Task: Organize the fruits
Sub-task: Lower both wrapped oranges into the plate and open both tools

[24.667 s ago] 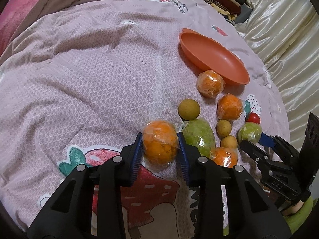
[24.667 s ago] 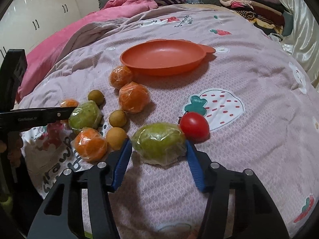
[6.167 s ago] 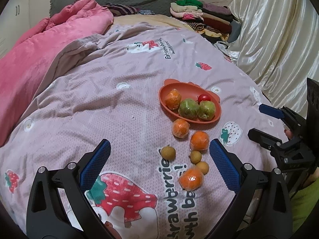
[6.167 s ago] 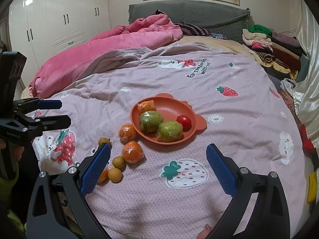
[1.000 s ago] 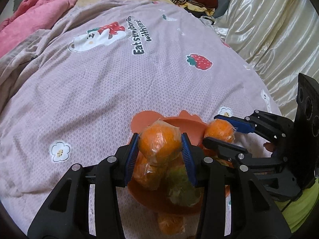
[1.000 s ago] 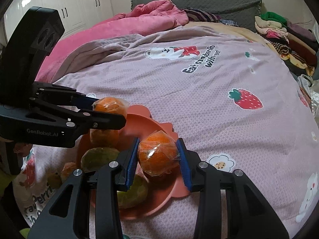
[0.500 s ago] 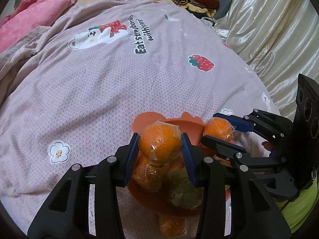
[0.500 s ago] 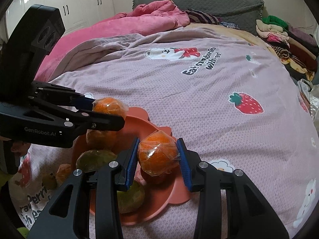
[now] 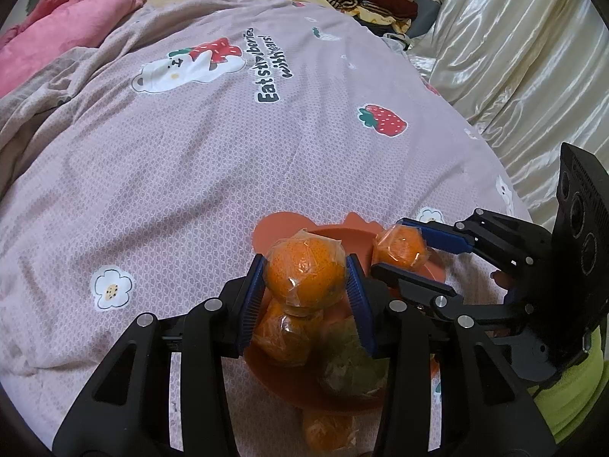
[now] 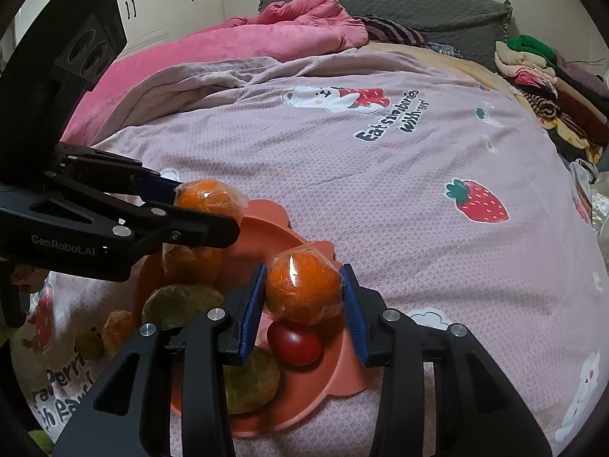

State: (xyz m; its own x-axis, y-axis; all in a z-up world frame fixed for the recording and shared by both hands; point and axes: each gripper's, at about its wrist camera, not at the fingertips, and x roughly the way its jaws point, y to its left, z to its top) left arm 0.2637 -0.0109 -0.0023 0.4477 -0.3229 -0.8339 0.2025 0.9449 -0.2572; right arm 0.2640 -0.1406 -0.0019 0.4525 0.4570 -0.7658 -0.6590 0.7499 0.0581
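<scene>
Above the orange plate point(image 10: 344, 373) on the bed, both grippers' jaws pinch wrapped oranges: the right gripper point(image 10: 302, 306), jaws just easing apart, holds its orange point(image 10: 302, 291) directly over the tomato point(image 10: 295, 341); the left gripper point(image 9: 306, 297) holds its orange point(image 9: 306, 272) over the piled fruit.

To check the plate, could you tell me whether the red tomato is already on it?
Yes, the tomato lies on the orange plate.

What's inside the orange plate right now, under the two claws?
The plate holds a red tomato, two green wrapped fruits and a wrapped orange. Each claw holds another wrapped orange above it; they and the fingers hide the plate's middle.
</scene>
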